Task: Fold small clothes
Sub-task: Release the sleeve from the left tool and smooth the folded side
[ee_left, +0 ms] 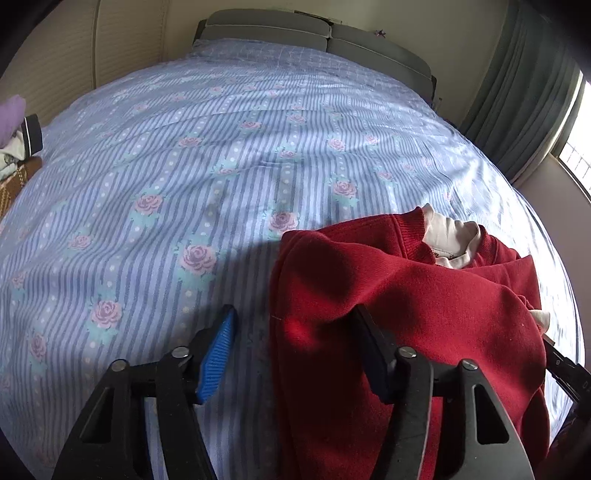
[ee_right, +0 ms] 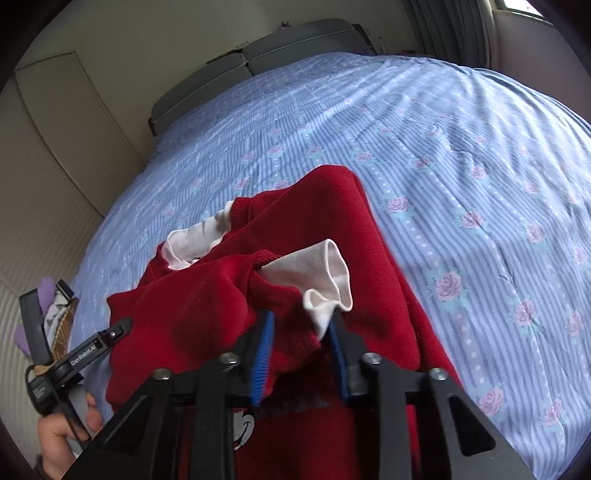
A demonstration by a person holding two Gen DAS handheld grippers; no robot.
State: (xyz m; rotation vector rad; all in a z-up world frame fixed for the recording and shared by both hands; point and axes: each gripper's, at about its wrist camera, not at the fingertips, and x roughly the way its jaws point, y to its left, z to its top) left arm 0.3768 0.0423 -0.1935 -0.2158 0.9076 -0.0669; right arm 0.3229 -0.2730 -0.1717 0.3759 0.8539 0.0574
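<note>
A small red sweater (ee_left: 424,295) with a white inner collar (ee_left: 450,236) lies partly folded on the blue flowered bed sheet (ee_left: 221,166). My left gripper (ee_left: 295,325) is open, its right finger over the sweater's left edge and its blue-padded left finger (ee_left: 218,358) over the sheet. In the right wrist view my right gripper (ee_right: 301,328) is shut on the red sleeve (ee_right: 221,291) at its cuff, where a white inner cuff (ee_right: 325,277) sticks out. The sleeve is drawn across the sweater body (ee_right: 351,229).
A grey headboard (ee_left: 295,33) stands at the far end of the bed. A pile of other clothes (ee_left: 14,140) lies at the bed's left edge. A curtain (ee_left: 517,92) and window are to the right. The left gripper's handle (ee_right: 74,362) and a hand show in the right wrist view.
</note>
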